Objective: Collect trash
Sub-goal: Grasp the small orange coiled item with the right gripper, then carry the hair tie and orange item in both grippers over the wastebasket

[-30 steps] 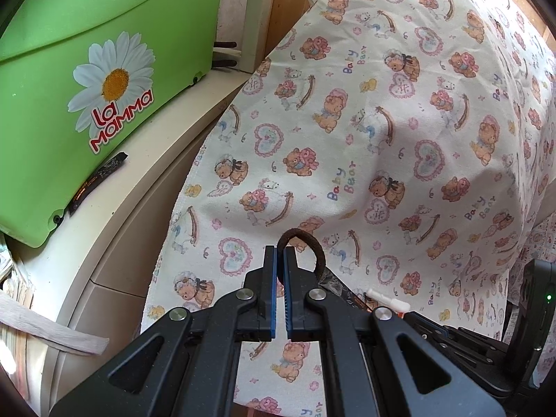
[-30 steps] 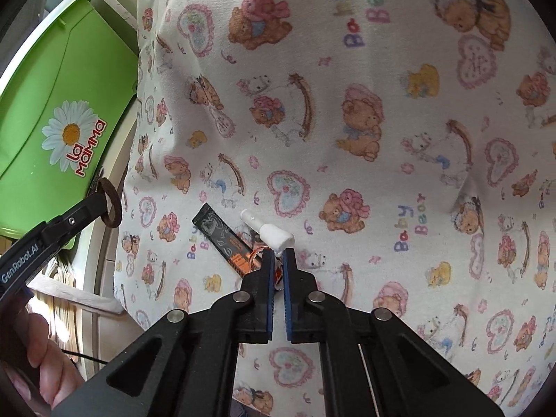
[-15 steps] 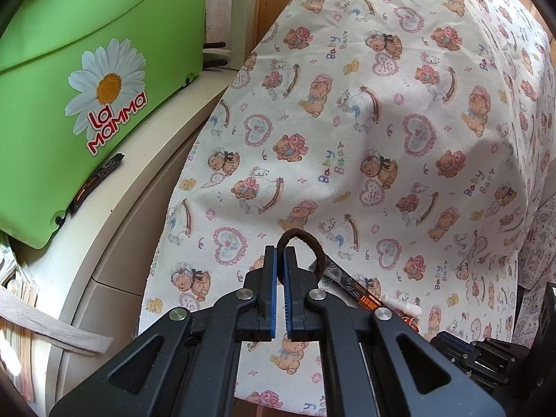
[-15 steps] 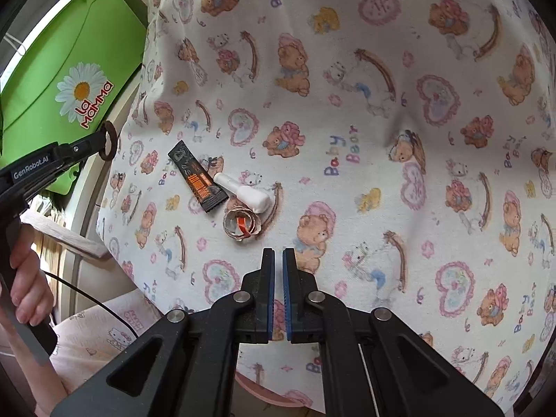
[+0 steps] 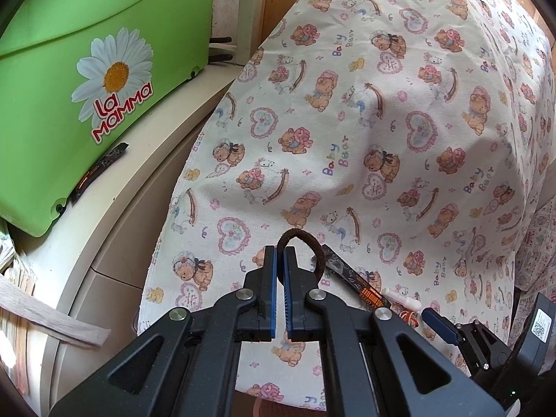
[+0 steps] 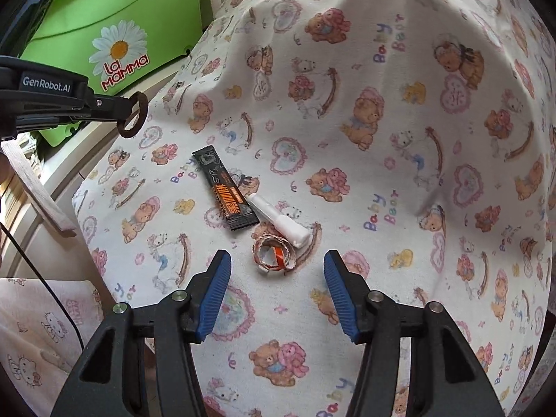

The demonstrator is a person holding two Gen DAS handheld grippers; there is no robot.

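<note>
My left gripper (image 5: 280, 256) is shut on a brown hair-tie ring (image 5: 311, 245) and holds it in the air above the cloth's left edge; it also shows in the right wrist view (image 6: 133, 114). My right gripper (image 6: 277, 264) is open, just in front of a curled orange-and-white paper scrap (image 6: 274, 256). A white plastic tube (image 6: 279, 223) and a black-and-orange sachet (image 6: 224, 189) lie just beyond the scrap on the teddy-bear cloth (image 6: 382, 132). The sachet (image 5: 354, 283) and tube (image 5: 403, 299) show partly behind my left fingers.
A green bin (image 5: 59, 104) with a daisy label stands on a cream ledge (image 5: 146, 149) left of the cloth. Another dark sachet (image 5: 100, 166) lies under the bin's edge. A wooden slat (image 6: 38, 187) sticks out at lower left.
My right gripper has opened and pulled back toward me, so the trash pieces now lie beyond its tips. My left gripper keeps the ring and has hardly moved.
</note>
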